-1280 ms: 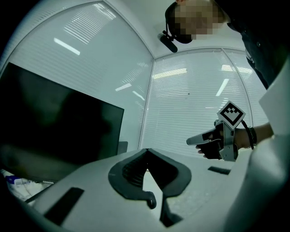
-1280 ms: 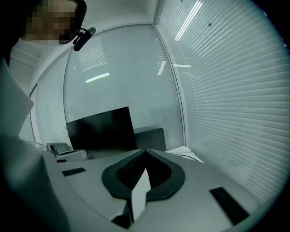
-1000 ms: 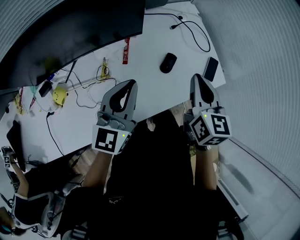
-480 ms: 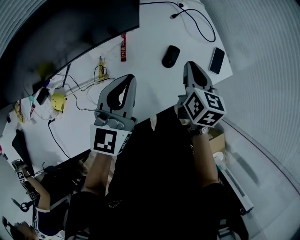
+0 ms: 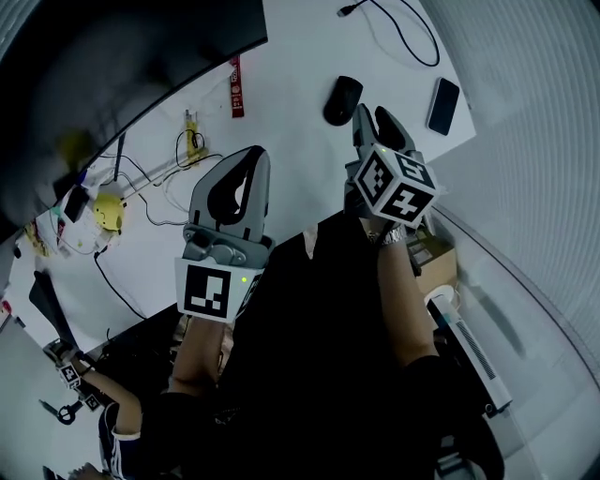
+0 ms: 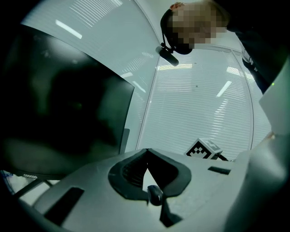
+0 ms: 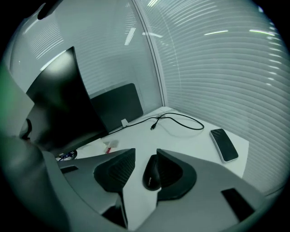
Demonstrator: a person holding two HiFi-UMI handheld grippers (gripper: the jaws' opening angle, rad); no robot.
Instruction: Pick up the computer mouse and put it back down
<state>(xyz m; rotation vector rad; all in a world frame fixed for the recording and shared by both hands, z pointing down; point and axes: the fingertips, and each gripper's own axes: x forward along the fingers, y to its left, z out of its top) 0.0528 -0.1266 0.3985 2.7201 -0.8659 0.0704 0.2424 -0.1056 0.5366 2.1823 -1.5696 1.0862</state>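
As right gripper (image 5: pixel 371 113) fingers just spread wider, Lenovo-marked mouse (image 7: pixel 151 174) between them ungripped, left gripper (image 5: pixel 251 156) fingers together.

two grippers (image 5: pixel 255 155) (image 5: pixel 370 114), one computer mouse (image 5: pixel 342 99), one phone (image 5: pixel 442 106), one yellow object (image 5: pixel 108 212) and one white desk (image 5: pixel 300 56).

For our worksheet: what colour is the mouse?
The mouse is black; clearest in the right gripper view.

Bare desk (image 5: pixel 291 112) surrounds the mouse (image 5: pixel 342 99); a phone (image 5: pixel 442 106) lies to its right, a cable (image 5: pixel 345 11) beyond.
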